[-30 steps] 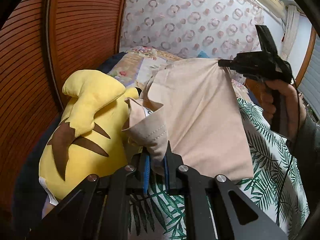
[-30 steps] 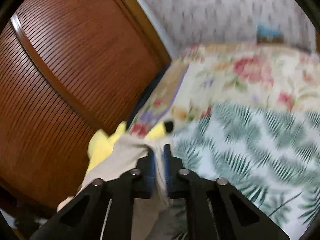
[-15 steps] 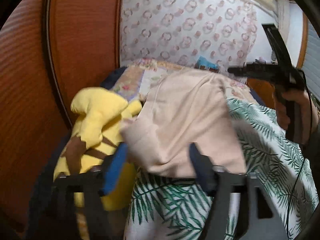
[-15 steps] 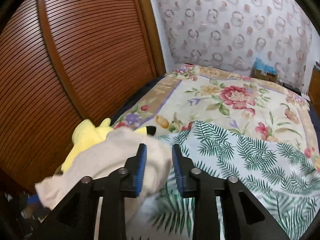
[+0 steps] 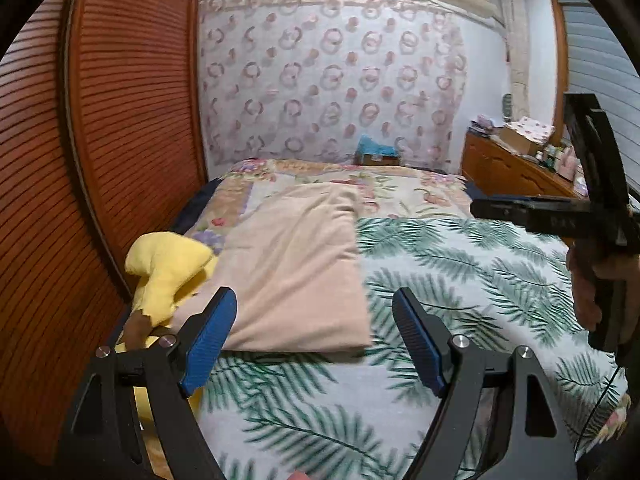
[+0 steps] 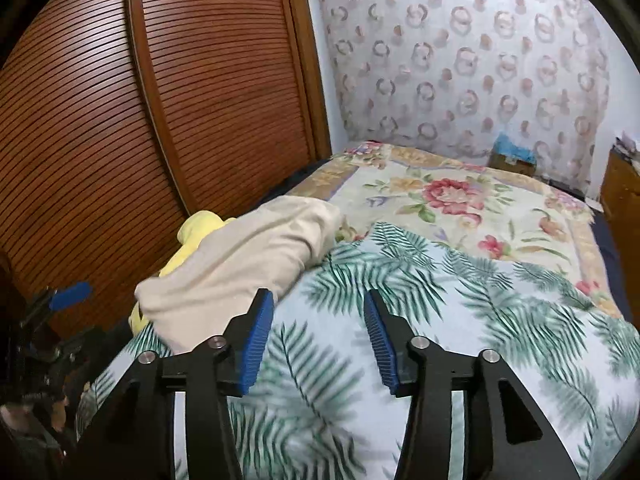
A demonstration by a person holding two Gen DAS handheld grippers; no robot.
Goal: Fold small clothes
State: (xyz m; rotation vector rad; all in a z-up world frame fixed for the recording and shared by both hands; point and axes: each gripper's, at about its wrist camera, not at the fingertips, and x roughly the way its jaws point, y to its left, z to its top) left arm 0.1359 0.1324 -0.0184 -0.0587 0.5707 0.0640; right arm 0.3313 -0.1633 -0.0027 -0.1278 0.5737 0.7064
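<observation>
A beige folded garment (image 5: 296, 264) lies flat on the left side of the bed, its left edge resting against a yellow plush toy (image 5: 168, 264). My left gripper (image 5: 314, 308) hovers just short of the garment's near edge. Its jaws are opening and its blue pads touch nothing. In the right wrist view the same garment (image 6: 240, 264) sits up and to the left of my right gripper (image 6: 318, 300). That gripper's jaws are opening too, with only the palm-leaf sheet (image 6: 440, 320) behind them. A hand (image 5: 600, 292) holds the right gripper at the right edge of the left wrist view.
A louvred wooden wardrobe door (image 5: 120, 120) runs close along the bed's left side. A floral quilt (image 6: 440, 200) covers the far half of the bed. A wooden dresser (image 5: 512, 168) with small items stands at the back right, and a box with blue stuff (image 5: 376, 152) past the bed's far end.
Both grippers were shut on the beige garment and held it up. They have opened and let go, the garment has dropped flat onto the bed, and both grippers have pulled back.
</observation>
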